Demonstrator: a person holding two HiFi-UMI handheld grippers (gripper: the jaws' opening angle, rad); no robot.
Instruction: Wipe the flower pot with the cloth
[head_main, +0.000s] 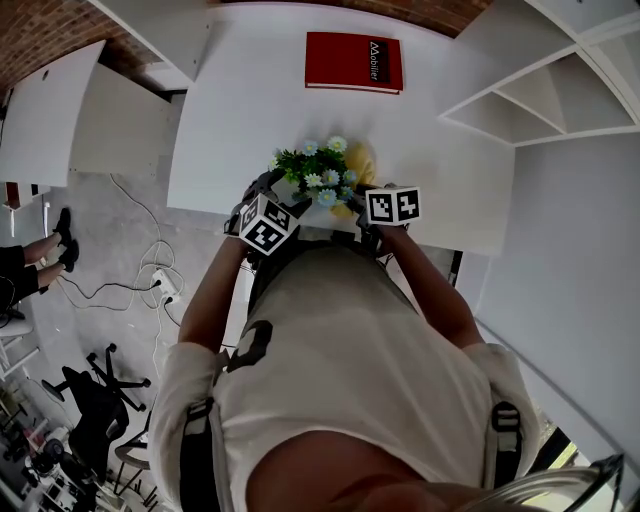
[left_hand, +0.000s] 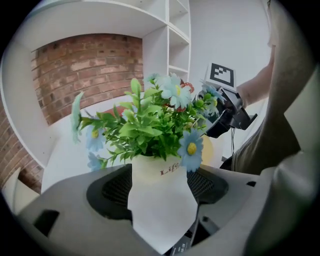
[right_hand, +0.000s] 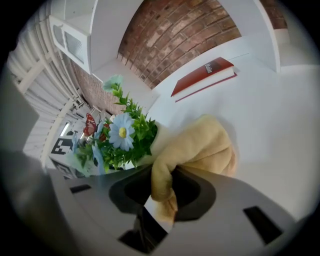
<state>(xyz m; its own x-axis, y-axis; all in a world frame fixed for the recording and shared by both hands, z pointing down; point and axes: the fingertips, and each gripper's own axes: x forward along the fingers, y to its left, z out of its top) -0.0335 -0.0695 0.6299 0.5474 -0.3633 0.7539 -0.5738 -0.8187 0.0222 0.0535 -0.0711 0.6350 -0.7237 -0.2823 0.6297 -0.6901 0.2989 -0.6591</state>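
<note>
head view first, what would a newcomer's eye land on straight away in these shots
A white flower pot of green leaves and pale blue daisies stands out at the near edge of the white table, clamped in the left claw. Right beside it, the right claw holds a bunched yellow cloth against the pot. A red book lies alone at the table's far end.

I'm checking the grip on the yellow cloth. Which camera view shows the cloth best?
The right gripper view: the cloth fills the centre, pinched in the right gripper. The head view shows only a yellow patch beside the flowers; the left gripper view a pale sliver behind the flower pot.
</note>
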